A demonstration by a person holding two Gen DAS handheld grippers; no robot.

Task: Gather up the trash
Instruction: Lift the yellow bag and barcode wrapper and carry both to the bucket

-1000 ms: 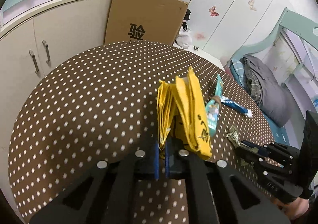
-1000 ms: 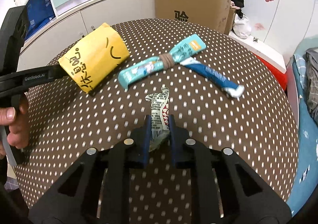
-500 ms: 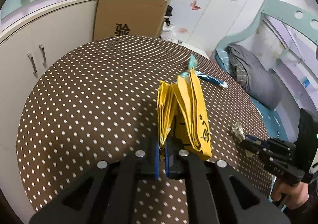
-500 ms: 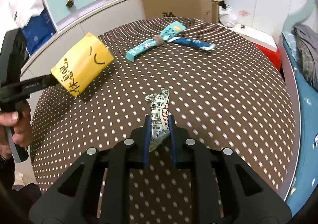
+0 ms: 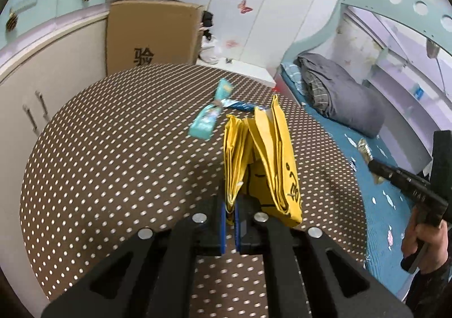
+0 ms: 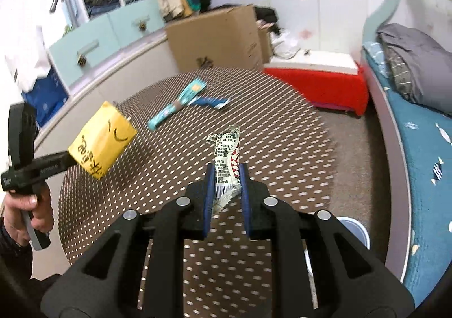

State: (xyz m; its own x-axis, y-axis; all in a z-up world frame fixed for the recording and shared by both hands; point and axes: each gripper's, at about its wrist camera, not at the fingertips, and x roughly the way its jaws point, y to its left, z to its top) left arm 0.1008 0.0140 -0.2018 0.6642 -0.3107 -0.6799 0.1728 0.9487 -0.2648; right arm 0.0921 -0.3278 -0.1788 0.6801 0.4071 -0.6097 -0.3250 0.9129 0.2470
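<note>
My left gripper (image 5: 231, 212) is shut on a folded yellow paper bag (image 5: 260, 165) and holds it above the brown dotted round table (image 5: 113, 165); the bag also shows in the right wrist view (image 6: 103, 140). My right gripper (image 6: 225, 191) is shut on a white and red snack wrapper (image 6: 226, 157), raised above the table's right side; it shows at the right of the left wrist view (image 5: 367, 152). A teal wrapper (image 6: 175, 104) and a blue wrapper (image 6: 212, 102) lie crossed on the far part of the table.
A cardboard box (image 5: 149, 35) leans behind the table against white cabinets (image 5: 42, 78). A bed with a blue sheet (image 6: 423, 134) and grey bedding (image 6: 409, 63) is on the right. A red box (image 6: 319, 80) stands beyond the table. A pale blue bin rim (image 6: 353, 230) shows below my right gripper.
Both grippers have lifted away from the table with their loads. The right gripper has moved right, out past the table edge. The two wrappers on the table have not moved.
</note>
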